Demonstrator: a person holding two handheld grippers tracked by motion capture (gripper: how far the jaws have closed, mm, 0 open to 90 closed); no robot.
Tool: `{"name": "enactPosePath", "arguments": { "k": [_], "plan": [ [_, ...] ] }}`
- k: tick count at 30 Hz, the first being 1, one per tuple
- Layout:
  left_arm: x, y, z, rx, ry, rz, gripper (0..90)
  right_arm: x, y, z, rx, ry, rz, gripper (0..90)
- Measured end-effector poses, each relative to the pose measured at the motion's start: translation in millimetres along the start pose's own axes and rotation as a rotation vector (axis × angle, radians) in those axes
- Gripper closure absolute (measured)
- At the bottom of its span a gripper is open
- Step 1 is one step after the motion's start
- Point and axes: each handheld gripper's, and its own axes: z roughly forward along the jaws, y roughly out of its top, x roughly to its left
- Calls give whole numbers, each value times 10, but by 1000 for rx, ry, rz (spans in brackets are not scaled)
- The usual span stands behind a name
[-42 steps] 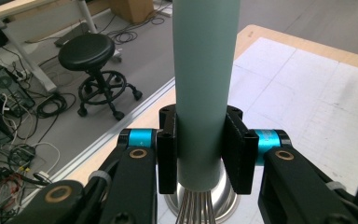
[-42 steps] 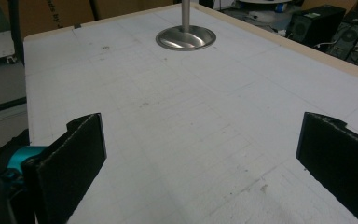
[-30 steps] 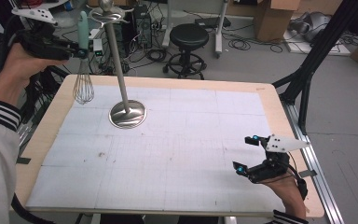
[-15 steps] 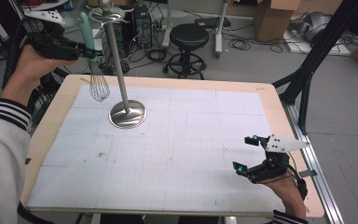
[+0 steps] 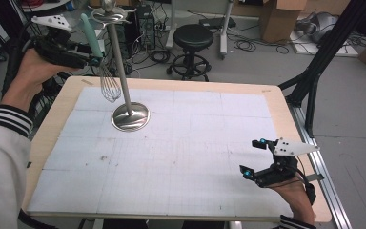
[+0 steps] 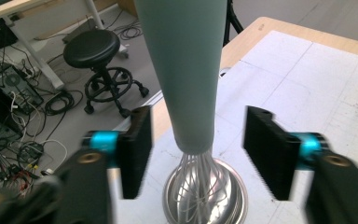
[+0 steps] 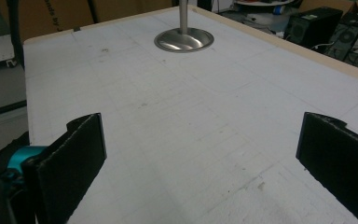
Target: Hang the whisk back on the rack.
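Whisk hung on the stand, left jaws parted around its handle.

Left gripper (image 6: 198, 154) open astride the whisk (image 6: 186, 70), pads apparently clear; stand (image 5: 124, 86) just beyond. Likely next: withdrawing without knocking it. Right gripper (image 7: 200, 154) open, empty, well apart.

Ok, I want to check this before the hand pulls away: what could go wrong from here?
1. The left tongs stand open around the whisk, with a gap on each side. Whether it is hooked on the stand cannot be told, so it might drop onto the base.
2. Drawn back crookedly, the tongs could knock the whisk against the stand and perhaps rock it.
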Motion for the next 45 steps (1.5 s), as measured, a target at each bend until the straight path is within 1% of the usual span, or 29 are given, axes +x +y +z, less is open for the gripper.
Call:
{"name": "enactPosePath", "arguments": {
  "k": [1,2,4,6,8,9,10,12,14,15,18,21,23,26,28,29,31,34,35,37,38,39,40,43,45],
  "plan": [
    [-2,-32,-20,-17,-1,-11,285,-3,-3,-10,-2,-3,3,5],
    [5,-64,-40,-11,-1,-20,252,-7,-7,-18,-3,-5,4,5],
    [-3,-132,-74,6,15,-29,183,-10,-16,-29,-7,-10,7,5],
    [-11,-210,-122,-2,5,-45,127,-8,-23,-44,-7,-11,10,5],
    [-24,-275,-170,-9,7,-54,69,-12,-30,-56,-13,-15,15,5],
    [-40,-321,-200,-9,11,-69,40,-15,-33,-58,-18,-17,15,5],
    [-56,-356,-227,-9,19,-75,17,-11,-38,-62,-17,-17,19,5],
    [-89,-433,-286,-31,7,-81,17,-14,-43,-66,-17,-21,21,5],
    [-124,-507,-340,-40,15,-80,17,-14,-48,-70,-22,-23,25,5],
    [-142,-544,-363,-49,11,-82,17,-16,-50,-74,-22,-26,20,5],
    [-220,-652,-420,-65,-2,-69,17,-9,-51,-87,-24,-29,28,5],
    [-322,-765,-461,-94,-9,-55,17,-11,-51,-96,-29,-34,30,5],
    [-397,-840,-481,-113,-21,-50,17,-17,-55,-97,-33,-38,27,5],
    [-508,-927,-512,-134,-23,-38,17,-17,-57,-89,-34,-37,32,5],
    [-588,-973,-537,-149,-30,-20,17,-19,-56,-81,-34,-39,29,5],
    [-630,-998,-548,-168,-37,-14,17,-18,-55,-77,-32,-39,31,5],
    [-706,-1055,-561,-186,-58,-15,17,-17,-54,-68,-31,-39,28,5],
    [-816,-1168,-557,-202,-72,-8,17,-15,-54,-66,-31,-37,28,5],
    [-850,-1212,-549,-214,-79,-17,17,-15,-54,-69,-33,-38,29,5],
    [-914,-1302,-532,-226,-93,-21,17,-16,-55,-74,-36,-39,31,5],
    [-945,-1343,-519,-223,-97,-22,17,-18,-56,-77,-36,-39,29,5],
    [-981,-1383,-510,-218,-92,-17,17,-18,-56,-78,-34,-39,30,5],
    [-1019,-1421,-494,-223,-91,-11,17,-19,-56,-76,-36,-39,29,5],
    [-1135,-1514,-434,-206,-110,8,17,-15,-57,-69,-36,-37,34,5],
    [-1193,-1569,-387,-190,-114,12,17,-19,-61,-63,-35,-37,33,5]
  ]
}}
